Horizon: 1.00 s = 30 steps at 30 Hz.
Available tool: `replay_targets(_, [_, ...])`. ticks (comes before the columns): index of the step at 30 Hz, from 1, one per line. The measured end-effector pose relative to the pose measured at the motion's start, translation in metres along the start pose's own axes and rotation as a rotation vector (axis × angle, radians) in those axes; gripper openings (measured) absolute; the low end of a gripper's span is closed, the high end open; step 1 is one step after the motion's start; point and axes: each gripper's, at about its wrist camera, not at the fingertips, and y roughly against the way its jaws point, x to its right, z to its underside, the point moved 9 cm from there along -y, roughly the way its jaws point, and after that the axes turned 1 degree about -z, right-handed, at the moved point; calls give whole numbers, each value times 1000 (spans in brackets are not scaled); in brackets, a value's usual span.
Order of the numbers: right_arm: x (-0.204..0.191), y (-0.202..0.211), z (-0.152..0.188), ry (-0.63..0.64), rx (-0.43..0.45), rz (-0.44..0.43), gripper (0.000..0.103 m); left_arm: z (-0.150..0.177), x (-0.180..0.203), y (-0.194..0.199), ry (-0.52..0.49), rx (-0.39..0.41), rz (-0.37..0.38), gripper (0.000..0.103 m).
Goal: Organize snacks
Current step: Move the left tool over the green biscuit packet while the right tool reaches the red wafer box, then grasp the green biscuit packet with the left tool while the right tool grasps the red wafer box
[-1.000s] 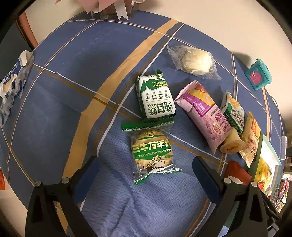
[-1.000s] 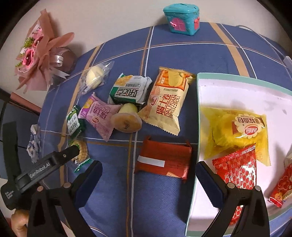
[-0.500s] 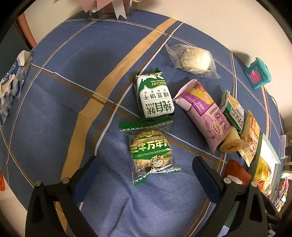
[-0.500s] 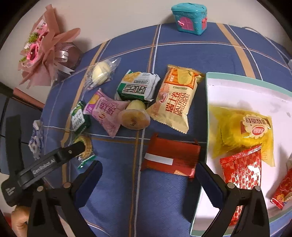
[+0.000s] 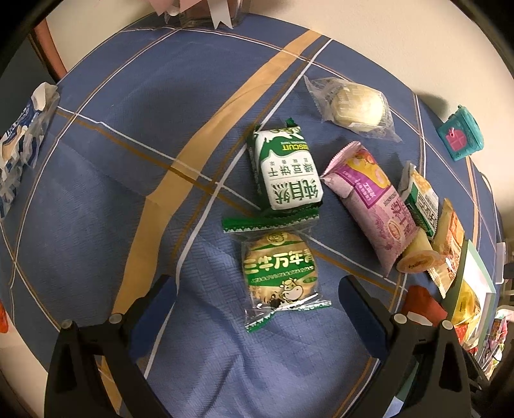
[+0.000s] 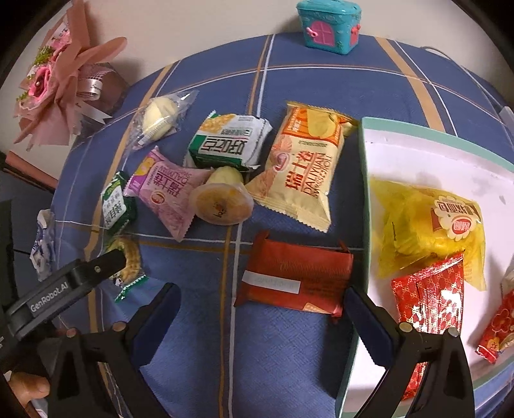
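Snack packets lie on a blue checked tablecloth. My left gripper (image 5: 257, 292) hangs open over a round green cracker pack (image 5: 280, 270), with a green-and-white biscuit pack (image 5: 287, 172) just beyond it. My right gripper (image 6: 261, 300) is open around a red wafer packet (image 6: 294, 276), fingers either side, not touching. Beyond it lie a jelly cup (image 6: 221, 201), a pink roll pack (image 6: 167, 193), a yellow roll pack (image 6: 302, 173), a green-white cookie pack (image 6: 229, 144) and a clear-wrapped pastry (image 6: 159, 117). A white tray (image 6: 433, 154) with a teal rim holds a yellow chips bag (image 6: 427, 225) and red packets (image 6: 427, 299).
A teal toy house (image 6: 329, 25) stands at the table's far edge and a pink bouquet (image 6: 54, 83) at the far left. A blue-white wrapper (image 5: 19, 135) lies near the left table edge. A hand (image 6: 29, 389) holds the left gripper's handle at the bottom left.
Both grippers have drifted slightly toward the table; the red wafer packet now sits closer between the right fingers. No snack has moved.
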Motion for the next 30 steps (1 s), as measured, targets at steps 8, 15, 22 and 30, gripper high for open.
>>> replay_targets(8, [0,-2,-4,15,23,50,88,-6,-7,-2,13,12,0,101])
replay_targets(15, [6,-14,-10,11,29,112,79,-12,1,-1,1,31,5,101])
replay_targets(22, [7,-22,-10,18,30,146,73,-12,11,-7,-9,27,12,93])
replay_targets(30, [2,-27,-4,35,39,165,73,-5,16,-20,-30,14,-19,70])
